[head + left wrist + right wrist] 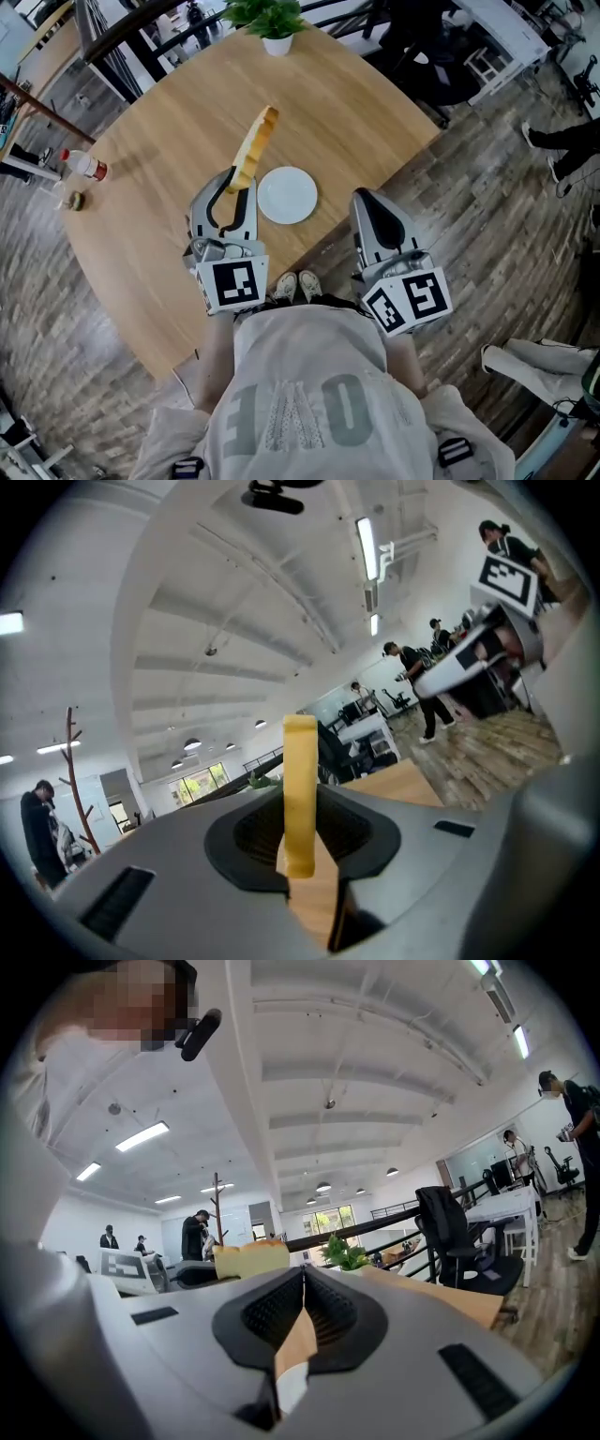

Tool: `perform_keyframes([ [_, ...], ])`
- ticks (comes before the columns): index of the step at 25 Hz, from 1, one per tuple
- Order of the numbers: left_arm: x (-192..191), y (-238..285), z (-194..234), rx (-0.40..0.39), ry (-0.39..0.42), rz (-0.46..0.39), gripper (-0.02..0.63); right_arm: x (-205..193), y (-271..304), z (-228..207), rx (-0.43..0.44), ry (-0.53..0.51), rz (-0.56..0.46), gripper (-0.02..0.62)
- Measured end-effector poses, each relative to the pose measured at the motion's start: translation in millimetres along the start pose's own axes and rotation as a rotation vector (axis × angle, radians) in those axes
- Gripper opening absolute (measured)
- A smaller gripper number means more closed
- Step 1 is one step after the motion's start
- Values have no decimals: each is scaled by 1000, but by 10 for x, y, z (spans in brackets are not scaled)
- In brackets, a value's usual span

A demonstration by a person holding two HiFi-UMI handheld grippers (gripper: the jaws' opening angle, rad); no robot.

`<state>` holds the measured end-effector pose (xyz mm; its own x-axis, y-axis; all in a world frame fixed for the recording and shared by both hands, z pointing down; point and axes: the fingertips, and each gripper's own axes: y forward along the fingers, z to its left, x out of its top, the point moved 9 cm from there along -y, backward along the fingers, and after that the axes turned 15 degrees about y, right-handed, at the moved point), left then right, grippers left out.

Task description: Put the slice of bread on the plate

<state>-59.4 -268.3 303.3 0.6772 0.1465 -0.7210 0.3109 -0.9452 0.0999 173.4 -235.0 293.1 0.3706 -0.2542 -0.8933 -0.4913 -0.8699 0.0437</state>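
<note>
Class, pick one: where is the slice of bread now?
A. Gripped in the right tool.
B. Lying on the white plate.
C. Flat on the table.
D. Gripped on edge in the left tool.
D: the slice of bread stands on edge in the jaws of the left tool; the plate is bare.

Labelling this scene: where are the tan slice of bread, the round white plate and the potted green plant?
tan slice of bread [255,148], head view, its middle.
round white plate [288,195], head view, bare centre.
potted green plant [277,44], head view, white pot.
</note>
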Motion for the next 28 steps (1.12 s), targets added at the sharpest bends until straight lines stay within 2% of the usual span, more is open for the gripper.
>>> perform_keyframes([
  [4, -180, 189, -318, -89, 178, 95, 89, -5, -81, -55, -22, 18, 2, 18],
  [9, -458, 395, -626, -194, 280, 171, 89, -20, -105, -105, -51, 23, 2, 18],
  [14, -657, 563, -1004, -320, 456, 249, 89, -26, -168, -194, -90, 35, 7, 18],
  [17, -734, 607, -1177, -387, 538, 263, 89, -26, -186, -190, -91, 40, 3, 18],
  [24, -876, 692, -1417, -512, 579, 283, 89, -47, -173, -197, -102, 56, 3, 18],
  [28, -907, 682, -1448, -515, 556, 285, 89, -49, -169, -210, -108, 65, -6, 18],
])
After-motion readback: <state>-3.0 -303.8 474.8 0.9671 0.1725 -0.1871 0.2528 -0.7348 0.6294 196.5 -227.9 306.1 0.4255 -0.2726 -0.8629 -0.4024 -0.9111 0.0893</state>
